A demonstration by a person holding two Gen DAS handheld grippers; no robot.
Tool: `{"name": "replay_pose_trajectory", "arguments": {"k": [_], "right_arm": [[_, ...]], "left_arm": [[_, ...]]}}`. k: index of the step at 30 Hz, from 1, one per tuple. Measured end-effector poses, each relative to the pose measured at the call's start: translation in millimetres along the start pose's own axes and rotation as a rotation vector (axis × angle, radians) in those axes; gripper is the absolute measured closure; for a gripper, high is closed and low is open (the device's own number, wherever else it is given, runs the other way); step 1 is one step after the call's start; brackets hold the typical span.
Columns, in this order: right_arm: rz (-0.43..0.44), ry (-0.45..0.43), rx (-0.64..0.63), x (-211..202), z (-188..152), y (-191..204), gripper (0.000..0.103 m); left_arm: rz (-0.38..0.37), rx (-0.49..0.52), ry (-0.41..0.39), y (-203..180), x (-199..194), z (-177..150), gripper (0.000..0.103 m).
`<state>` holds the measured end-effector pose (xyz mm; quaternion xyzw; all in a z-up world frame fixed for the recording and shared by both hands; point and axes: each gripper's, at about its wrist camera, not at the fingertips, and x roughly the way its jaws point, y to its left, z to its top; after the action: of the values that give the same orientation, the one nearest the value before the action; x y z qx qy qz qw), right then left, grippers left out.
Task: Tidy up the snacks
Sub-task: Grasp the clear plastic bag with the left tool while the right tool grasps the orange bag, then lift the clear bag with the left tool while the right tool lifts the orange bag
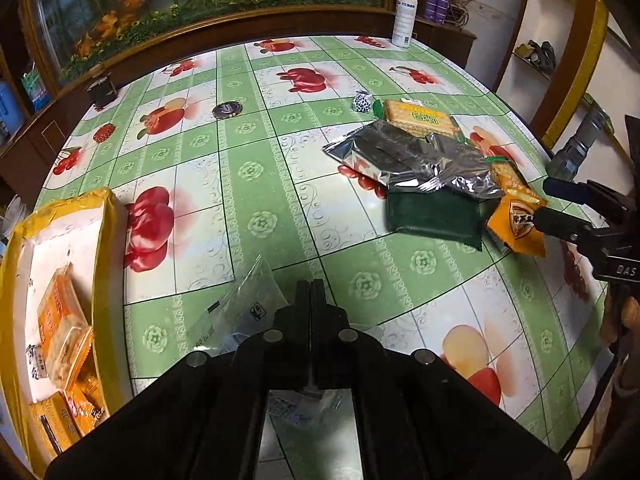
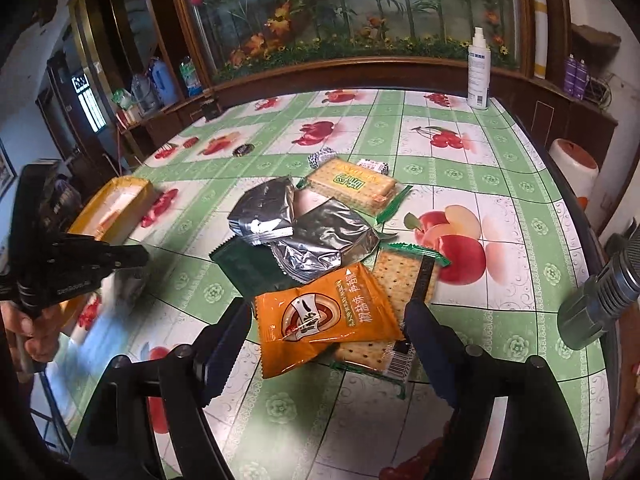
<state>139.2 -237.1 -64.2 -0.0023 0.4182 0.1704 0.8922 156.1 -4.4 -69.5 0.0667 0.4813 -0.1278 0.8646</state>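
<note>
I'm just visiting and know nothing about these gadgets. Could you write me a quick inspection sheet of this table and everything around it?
Surface: table under a green, fruit-printed cloth.
Job's things: orange packet atop a cracker pack; silver packets, dark green packet, another cracker pack; yellow box holding orange snacks.
Clutter: spray bottle, flashlight, dark round lid.
Grippers: left gripper shut on a clear plastic bag; right gripper open around the orange packet.
Cables: nothing seen.
Surroundings: flower-painted panel, shelves.
</note>
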Motion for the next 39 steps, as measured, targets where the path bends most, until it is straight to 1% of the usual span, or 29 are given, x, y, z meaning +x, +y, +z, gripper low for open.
{"name": "replay_pose_trajectory", "arguments": {"k": [3, 6, 8, 11, 13, 14, 16, 17, 18, 19, 21, 23, 28, 32, 33, 34, 36, 39], "right_arm": [[-0.021, 0.031, -0.032, 11.4, -0.1, 7.5, 0.022], [-0.052, 0.057, -0.088, 22.1, -2.5, 16.0, 0.022], [-0.057, 0.074, -0.13, 28.8, -3.8, 22.2, 0.022], [-0.034, 0.087, -0.149, 33.4, -2.8, 26.0, 0.02], [-0.019, 0.092, -0.157, 34.8, -2.9, 28.7, 0.019], [-0.034, 0.094, -0.16, 34.7, -3.3, 30.0, 0.023], [-0.028, 0.095, -0.157, 31.7, -3.4, 31.5, 0.044], [0.026, 0.105, -0.127, 29.5, -2.8, 29.1, 0.079], [0.09, 0.116, -0.087, 28.5, -3.5, 25.8, 0.082], [0.103, 0.116, -0.079, 27.2, -5.8, 25.9, 0.082], [0.089, 0.118, -0.087, 25.5, -11.0, 29.7, 0.082], [0.13, 0.112, -0.062, 18.9, -16.4, 31.4, 0.083], [0.157, 0.069, -0.039, -2.6, -22.9, 39.3, 0.087], [0.157, 0.017, -0.072, -24.0, -17.7, 58.0, 0.091], [0.155, 0.006, -0.086, -28.6, -16.0, 63.4, 0.097], [0.157, -0.01, -0.102, -34.5, -13.0, 70.9, 0.099], [0.168, -0.031, -0.126, -42.4, -8.0, 83.0, 0.101], [0.166, -0.042, -0.165, -46.1, -2.1, 100.4, 0.101]], "left_arm": [[0.0, -0.025, -0.022, 5.4, -7.1, -4.7, 0.103], [-0.025, -0.054, -0.032, 10.6, -13.5, -8.3, 0.103], [-0.035, -0.065, -0.033, 12.2, -16.8, -10.8, 0.103], [-0.066, -0.092, -0.035, 16.2, -22.0, -14.3, 0.103], [-0.073, -0.113, -0.039, 19.3, -25.5, -17.0, 0.103], [-0.074, -0.123, -0.043, 21.1, -27.4, -18.7, 0.103], [-0.081, -0.14, -0.048, 23.5, -30.6, -21.6, 0.103], [-0.085, -0.148, -0.049, 24.6, -32.2, -23.0, 0.103], [-0.085, -0.153, -0.052, 25.2, -34.1, -24.3, 0.103], [-0.085, -0.156, -0.056, 26.0, -36.1, -25.4, 0.103], [-0.082, -0.165, -0.064, 28.0, -41.4, -27.7, 0.103], [-0.089, -0.179, -0.073, 32.2, -47.2, -29.5, 0.103], [-0.091, -0.193, -0.105, 36.4, -63.7, -33.9, 0.103], [-0.065, -0.186, -0.133, 32.5, -77.3, -37.7, 0.103], [-0.059, -0.185, -0.141, 31.9, -80.9, -38.9, 0.103], [-0.058, -0.184, -0.15, 31.6, -84.7, -40.0, 0.103], [-0.06, -0.185, -0.163, 33.0, -91.0, -42.3, 0.103], [-0.054, -0.195, -0.173, 37.5, -97.0, -46.0, 0.103]]}}
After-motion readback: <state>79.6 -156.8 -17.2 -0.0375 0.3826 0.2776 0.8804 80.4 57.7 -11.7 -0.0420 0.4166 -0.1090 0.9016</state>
